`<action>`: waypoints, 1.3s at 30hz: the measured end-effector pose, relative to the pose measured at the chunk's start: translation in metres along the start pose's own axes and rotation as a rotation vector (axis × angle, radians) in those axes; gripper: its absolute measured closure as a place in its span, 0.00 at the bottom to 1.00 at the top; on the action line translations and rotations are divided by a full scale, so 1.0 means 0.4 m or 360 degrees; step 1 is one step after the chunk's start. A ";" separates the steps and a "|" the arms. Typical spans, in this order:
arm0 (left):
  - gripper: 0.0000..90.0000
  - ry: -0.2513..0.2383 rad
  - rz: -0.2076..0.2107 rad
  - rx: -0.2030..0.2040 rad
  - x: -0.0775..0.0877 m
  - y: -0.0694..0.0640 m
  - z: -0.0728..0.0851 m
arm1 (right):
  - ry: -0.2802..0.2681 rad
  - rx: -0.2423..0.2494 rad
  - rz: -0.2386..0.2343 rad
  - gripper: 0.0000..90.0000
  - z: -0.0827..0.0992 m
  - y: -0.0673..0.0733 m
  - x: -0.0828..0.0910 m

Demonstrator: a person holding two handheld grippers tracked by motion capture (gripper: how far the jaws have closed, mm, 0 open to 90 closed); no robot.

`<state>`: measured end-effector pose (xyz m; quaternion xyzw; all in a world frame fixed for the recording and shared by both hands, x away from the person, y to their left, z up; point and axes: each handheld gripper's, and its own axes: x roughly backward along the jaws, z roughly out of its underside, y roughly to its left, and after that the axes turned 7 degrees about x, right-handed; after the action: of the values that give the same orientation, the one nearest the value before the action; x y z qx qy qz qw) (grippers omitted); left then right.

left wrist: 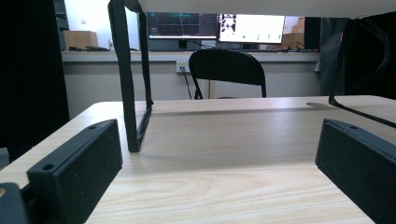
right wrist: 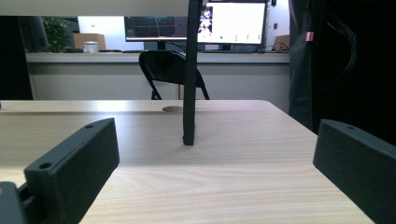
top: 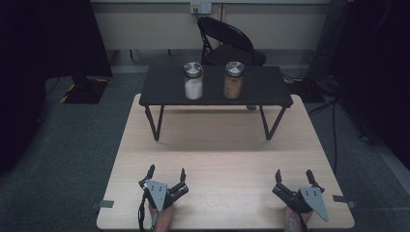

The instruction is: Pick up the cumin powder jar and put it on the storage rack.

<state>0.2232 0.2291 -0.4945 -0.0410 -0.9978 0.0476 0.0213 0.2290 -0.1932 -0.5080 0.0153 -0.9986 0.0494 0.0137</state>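
Note:
Two glass jars with metal lids stand on a low black shelf at the far side of the wooden table. The left jar holds white powder, the right jar a brown one. My left gripper rests near the front edge at the left, open, nothing between its jaws. My right gripper rests near the front edge at the right, open and empty too. In the left gripper view the gripper faces the shelf's left leg. In the right gripper view the gripper faces the shelf's right leg.
A black folding chair stands behind the table, against the wall. Grey carpet surrounds the table, with cables on the floor at the right. Bare wood lies between the grippers and the shelf's legs.

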 end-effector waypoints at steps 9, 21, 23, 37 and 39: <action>0.00 0.0000 0.0000 0.0000 0.000 0.000 0.000 | 0.0003 0.0002 0.0025 0.00 -0.001 0.007 0.000; 0.00 0.0000 0.0000 0.0000 0.000 0.000 0.000 | 0.0004 0.0002 0.0029 0.00 -0.001 0.008 0.000; 0.00 0.0000 0.0000 0.0000 0.000 0.000 0.000 | 0.0004 0.0002 0.0029 0.00 -0.001 0.008 0.000; 0.00 0.0000 0.0000 0.0000 0.000 0.000 0.000 | 0.0005 0.0001 0.0029 0.00 -0.001 0.008 0.000; 0.00 0.0000 0.0000 0.0000 0.000 0.000 0.000 | 0.0004 0.0003 0.0029 0.00 -0.001 0.008 0.000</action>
<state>0.2232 0.2290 -0.4946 -0.0409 -0.9978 0.0476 0.0212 0.2289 -0.1900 -0.5079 0.0061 -0.9986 0.0504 0.0145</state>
